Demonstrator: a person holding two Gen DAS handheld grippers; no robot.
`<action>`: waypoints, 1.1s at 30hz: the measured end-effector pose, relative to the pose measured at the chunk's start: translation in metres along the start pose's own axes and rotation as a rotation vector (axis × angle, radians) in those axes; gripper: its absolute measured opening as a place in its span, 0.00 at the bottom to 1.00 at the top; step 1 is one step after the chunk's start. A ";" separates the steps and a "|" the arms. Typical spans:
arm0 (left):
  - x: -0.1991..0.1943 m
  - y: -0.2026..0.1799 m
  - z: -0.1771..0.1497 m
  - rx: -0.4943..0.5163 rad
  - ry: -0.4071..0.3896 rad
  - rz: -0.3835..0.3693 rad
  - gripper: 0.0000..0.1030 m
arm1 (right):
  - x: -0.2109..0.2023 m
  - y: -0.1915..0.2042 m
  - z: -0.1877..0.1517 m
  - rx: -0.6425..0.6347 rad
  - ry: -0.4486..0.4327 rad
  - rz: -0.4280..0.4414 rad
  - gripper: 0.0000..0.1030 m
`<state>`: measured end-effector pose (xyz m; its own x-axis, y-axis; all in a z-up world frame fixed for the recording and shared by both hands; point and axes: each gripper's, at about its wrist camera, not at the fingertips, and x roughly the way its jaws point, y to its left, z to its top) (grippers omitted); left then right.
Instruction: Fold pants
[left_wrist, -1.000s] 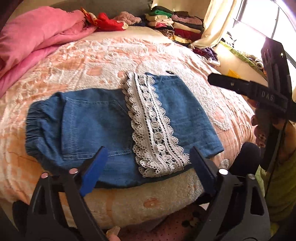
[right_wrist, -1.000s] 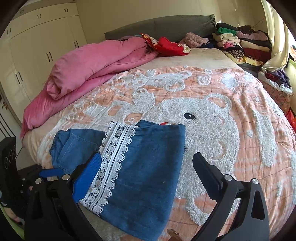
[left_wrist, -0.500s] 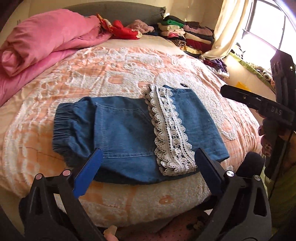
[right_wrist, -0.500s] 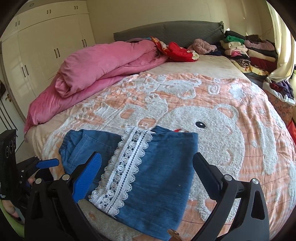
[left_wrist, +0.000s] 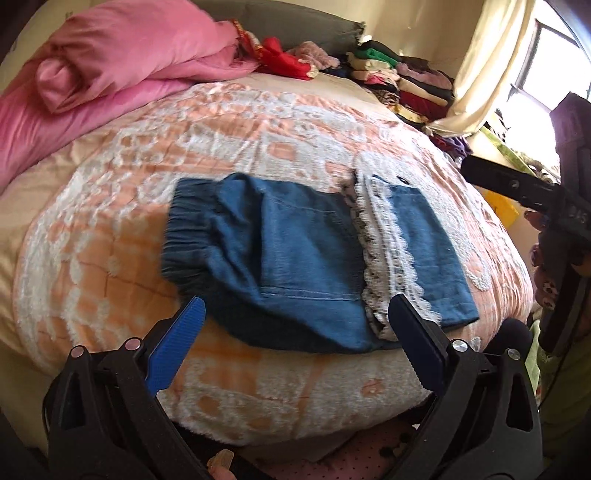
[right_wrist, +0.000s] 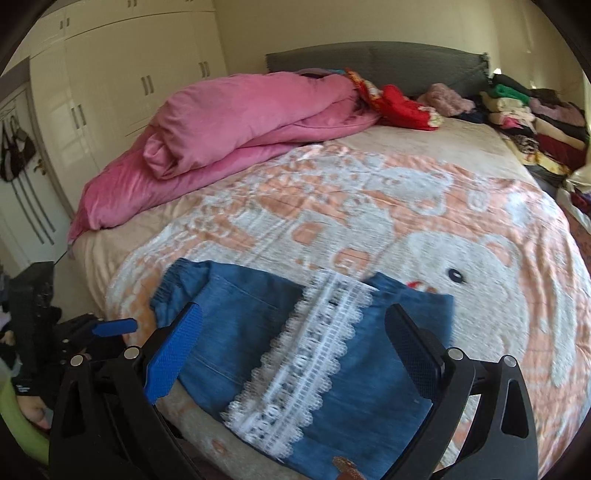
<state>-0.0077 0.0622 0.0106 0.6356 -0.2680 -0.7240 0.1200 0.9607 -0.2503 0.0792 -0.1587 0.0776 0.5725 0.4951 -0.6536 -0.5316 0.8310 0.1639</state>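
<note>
My left gripper (left_wrist: 295, 332) hangs over the near edge of the bed with its jaws spread wide and nothing between them; my right gripper (right_wrist: 293, 339) is the same, jaws wide apart and empty, above the cloth. Neither touches anything.

The blue denim pants with a white lace trim band (left_wrist: 314, 258) lie folded into a compact block near the foot of the peach-and-white patterned bedspread (left_wrist: 258, 129). In the left view the elastic waistband (left_wrist: 184, 236) sits at nine o'clock of the bundle, and the lace band (left_wrist: 388, 251) crosses it toward three o'clock, with the folded-over leg panel beyond it. I judge the fold to be nearly or fully done. If one more fold is wanted, I must pinch the two corners of one end and carry them over to the other end, keeping the lace flat.

Around the pants: a rumpled pink duvet (right_wrist: 236, 122) at ten o'clock, red clothing (right_wrist: 402, 103) at twelve, and a stack of folded clothes (right_wrist: 532, 118) at two o'clock by the cream curtain (left_wrist: 491, 62). All stand well apart from the pants, so nothing blocks my reach. The bundle lies close to the bed's edge, so a careless tug could drag it off.
</note>
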 end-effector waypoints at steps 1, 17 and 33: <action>0.000 0.004 -0.001 -0.011 0.001 0.003 0.90 | 0.003 0.003 0.002 -0.008 0.003 0.003 0.96; 0.016 0.054 -0.013 -0.190 0.043 -0.066 0.90 | 0.070 0.058 0.030 -0.146 0.112 0.096 0.96; 0.047 0.065 -0.018 -0.362 0.077 -0.235 0.76 | 0.155 0.090 0.040 -0.272 0.300 0.182 0.96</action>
<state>0.0163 0.1109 -0.0513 0.5625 -0.4940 -0.6630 -0.0293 0.7895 -0.6131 0.1447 0.0030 0.0210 0.2694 0.4983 -0.8241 -0.7750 0.6201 0.1216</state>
